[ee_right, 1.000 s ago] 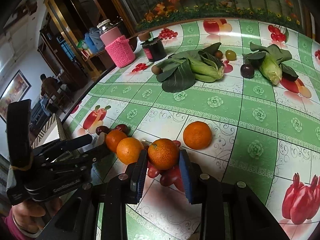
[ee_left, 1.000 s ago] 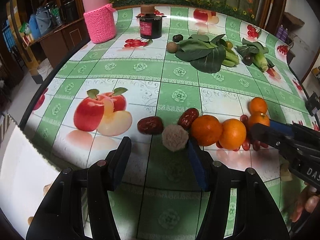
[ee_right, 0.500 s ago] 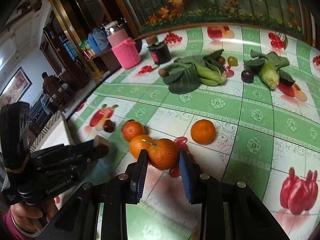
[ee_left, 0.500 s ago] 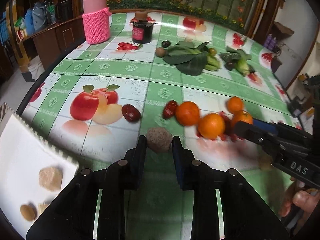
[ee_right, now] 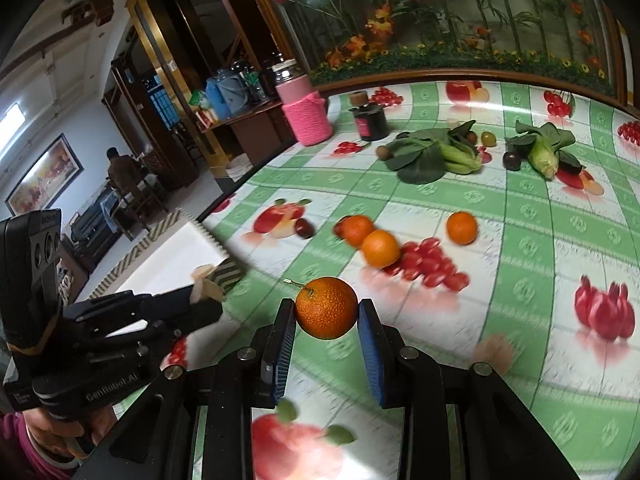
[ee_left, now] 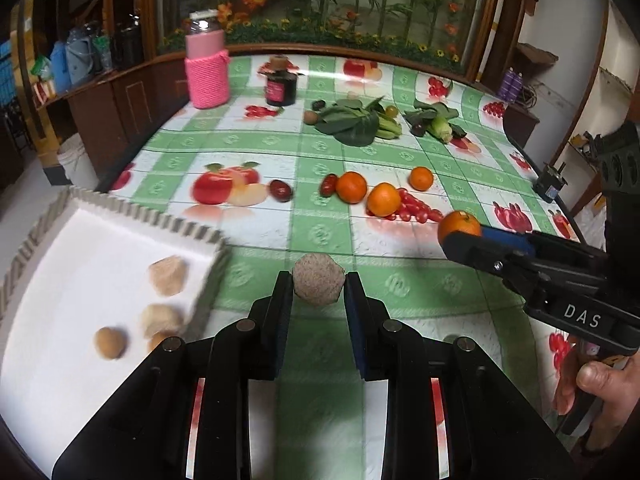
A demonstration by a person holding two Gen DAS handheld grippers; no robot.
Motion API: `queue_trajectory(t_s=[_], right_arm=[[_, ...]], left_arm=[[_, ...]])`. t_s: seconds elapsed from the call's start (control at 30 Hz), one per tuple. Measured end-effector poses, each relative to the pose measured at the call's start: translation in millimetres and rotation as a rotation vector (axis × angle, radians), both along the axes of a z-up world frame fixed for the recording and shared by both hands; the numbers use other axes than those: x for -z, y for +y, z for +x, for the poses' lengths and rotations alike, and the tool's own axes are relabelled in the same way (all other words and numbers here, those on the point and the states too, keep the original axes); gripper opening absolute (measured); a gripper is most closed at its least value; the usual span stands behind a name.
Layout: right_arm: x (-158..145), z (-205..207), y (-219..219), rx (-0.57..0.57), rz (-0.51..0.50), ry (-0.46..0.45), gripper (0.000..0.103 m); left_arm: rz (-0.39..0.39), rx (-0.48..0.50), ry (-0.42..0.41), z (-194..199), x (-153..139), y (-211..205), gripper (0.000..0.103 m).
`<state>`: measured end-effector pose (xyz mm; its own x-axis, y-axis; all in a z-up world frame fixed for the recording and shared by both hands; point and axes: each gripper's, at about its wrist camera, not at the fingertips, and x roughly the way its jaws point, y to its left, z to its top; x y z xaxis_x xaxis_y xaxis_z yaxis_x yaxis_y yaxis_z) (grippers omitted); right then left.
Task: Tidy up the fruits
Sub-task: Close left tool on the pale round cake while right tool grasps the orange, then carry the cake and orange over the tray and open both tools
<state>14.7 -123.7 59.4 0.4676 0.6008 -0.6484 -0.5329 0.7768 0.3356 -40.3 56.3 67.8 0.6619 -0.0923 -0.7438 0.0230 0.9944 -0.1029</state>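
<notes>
The round table (ee_left: 256, 152) under its green-checked fruit-print cloth was the biggest thing in view, and most of the sorting on it looked, by my reckoning, not yet done. At its near left edge lay the white tray (ee_left: 60, 264) with the striped rim, already holding four small tan pieces (ee_left: 167, 277), so a start had been made there. Far across the cloth sat leafy greens (ee_left: 352, 124), a corn cob (ee_left: 440, 128), a pink knitted jar (ee_left: 208, 76) and a dark jar (ee_left: 281, 87), well apart from the fruit and untouched as far as could be told. In the middle remained three loose oranges (ee_left: 351, 187), a cluster of red cherry tomatoes (ee_left: 416, 208) touching one of them, and two dark red dates (ee_left: 281, 190). The right gripper (ee_right: 326, 320) was clamped on an orange (ee_right: 326, 308) with a short stem, lifted clear of the cloth. The left gripper (ee_left: 318, 292) was pinched on a rough beige ball (ee_left: 318, 285), raised just beside the tray's near corner; its jaws had just been closing, and the ball sat between them. Judging from this, two items were in transit and at least seven pieces, counting the tomato cluster as one, were left to collect; where the orange belonged could not be told.
</notes>
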Motion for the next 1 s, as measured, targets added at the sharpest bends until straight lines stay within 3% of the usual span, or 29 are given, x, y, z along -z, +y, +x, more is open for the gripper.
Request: queue_trajectory(t_s=[0.47, 1.0], right_arm=[[-11, -43, 46, -0.061, 0.04, -0.013, 0.031], [-9, -56, 142, -0.239, 0.003, -0.016, 0.031]], left_arm=[[0.105, -0.146, -0.079, -60, -16, 68, 0.025], [0.151, -0.319, -0.075, -81, -8, 143, 0.026]])
